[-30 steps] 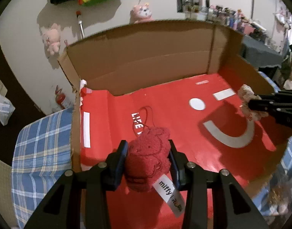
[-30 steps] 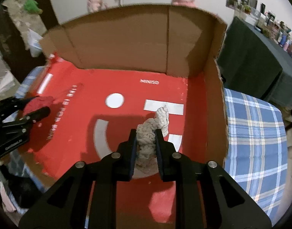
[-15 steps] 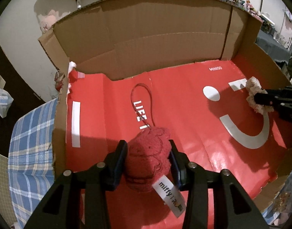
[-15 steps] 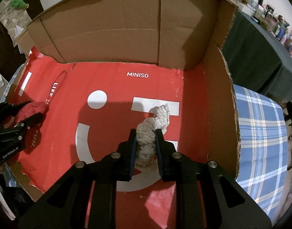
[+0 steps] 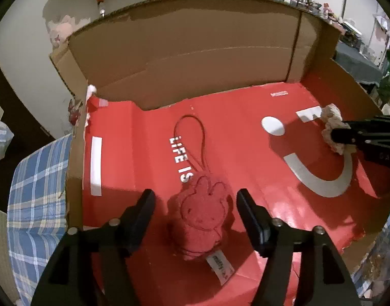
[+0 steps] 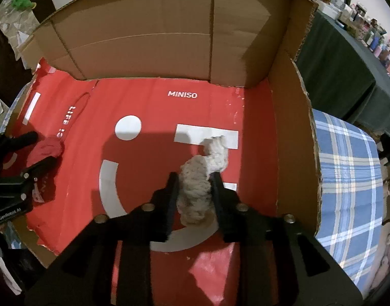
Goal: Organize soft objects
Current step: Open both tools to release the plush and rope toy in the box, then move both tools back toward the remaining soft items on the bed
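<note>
- Spreading my left gripper (image 5: pixel 195 204), I have its jaws opening, and both pads stand clear of the red plush toy (image 5: pixel 201 219) that lies between them on the box floor.
- Reading nearest first: a white tag (image 5: pixel 221 267) sticks out from under the red toy with "miffy" printed on it.
- The red toy is fuzzy, stitched with a rabbit face and two ears, and a thin red cord loop (image 5: pixel 191 142) runs from its top across the floor.
- My right gripper (image 6: pixel 195 186) has its jaws opening too; the cream knitted plush (image 6: pixel 202 183) sits between them, its sides right against the pads, and I cannot tell whether they still press on it.
- The cream plush is nubbly and pale, bent at its far end, which lies over a white stripe (image 6: pixel 207 135).
- Both toys lie inside the cardboard box (image 6: pixel 144 25), the red one at its left side, the cream one towards the right wall, well apart.
- Red printed paper (image 6: pixel 156 102) lines the box floor: "LIFE IS" just beyond the red toy, a white dot, a curved white band, and "MINISO" near the back wall.
- The box stands on a blue checked cloth (image 6: pixel 348 165).
</note>
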`<state>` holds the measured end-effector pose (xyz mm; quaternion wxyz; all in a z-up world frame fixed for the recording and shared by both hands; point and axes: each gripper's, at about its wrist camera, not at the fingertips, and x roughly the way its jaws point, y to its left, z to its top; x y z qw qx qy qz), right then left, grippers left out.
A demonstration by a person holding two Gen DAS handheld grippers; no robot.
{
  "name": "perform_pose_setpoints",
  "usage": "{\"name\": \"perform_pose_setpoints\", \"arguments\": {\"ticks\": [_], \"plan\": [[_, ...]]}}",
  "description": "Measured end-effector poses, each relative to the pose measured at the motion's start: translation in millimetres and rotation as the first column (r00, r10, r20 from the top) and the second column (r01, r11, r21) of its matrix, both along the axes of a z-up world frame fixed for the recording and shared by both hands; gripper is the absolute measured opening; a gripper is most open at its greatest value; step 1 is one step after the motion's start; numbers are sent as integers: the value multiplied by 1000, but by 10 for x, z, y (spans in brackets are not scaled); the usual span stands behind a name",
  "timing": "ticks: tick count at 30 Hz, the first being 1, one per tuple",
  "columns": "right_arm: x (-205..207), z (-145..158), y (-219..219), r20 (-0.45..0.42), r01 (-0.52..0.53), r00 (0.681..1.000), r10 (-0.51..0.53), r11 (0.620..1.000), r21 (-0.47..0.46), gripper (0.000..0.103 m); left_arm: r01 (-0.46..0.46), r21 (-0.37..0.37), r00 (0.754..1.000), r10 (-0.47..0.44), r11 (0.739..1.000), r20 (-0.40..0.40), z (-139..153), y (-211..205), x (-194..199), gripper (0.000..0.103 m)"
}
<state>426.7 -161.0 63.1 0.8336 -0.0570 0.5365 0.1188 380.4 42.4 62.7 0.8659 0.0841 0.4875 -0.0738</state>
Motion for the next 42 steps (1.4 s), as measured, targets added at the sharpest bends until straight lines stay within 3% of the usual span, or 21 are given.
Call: {"name": "perform_pose_setpoints", "arguments": {"ticks": [1,3,6,10,19,25,28,30,31,36,42], "plan": [[19,-4,48,1,-4,1000,4,1000,0,48,6,5,1000,-6,1000,8,17,-16,-18,73],[-9,4,102,5,-26,1000,26,1000,15,57,11,17,999,-12,1000,31,66,-42,-66,76],[-78,88,177,50,-30,998,31,999,-25,57,12,11,998,-13,1000,63,169,-42,-144,81],[-199,251,144,75,-29,997,29,1000,-1,57,8,-15,994,-6,1000,105,344,-9,-282,87],[-827,938,114,253,-48,967,39,998,28,58,23,-70,967,-4,997,256,852,-15,-802,99],[-1475,1329,155,400,-100,914,70,994,54,58,18,-129,936,29,992,351,1124,49,-1311,100],[-1857,1476,158,484,-117,872,73,991,62,59,11,-150,921,48,989,385,1205,79,-1545,100],[-2104,1552,140,530,-113,846,61,991,66,68,10,-162,909,59,987,413,1243,91,-1712,101],[-2181,1574,140,545,-111,837,56,991,68,73,8,-167,903,65,986,424,1255,94,-1790,101],[-2723,1612,120,636,-94,771,37,994,56,75,20,-199,873,79,980,481,1291,82,-2235,103],[-3210,1528,23,680,-91,734,3,991,94,77,26,-222,837,100,975,538,1242,36,-2745,103]]}}
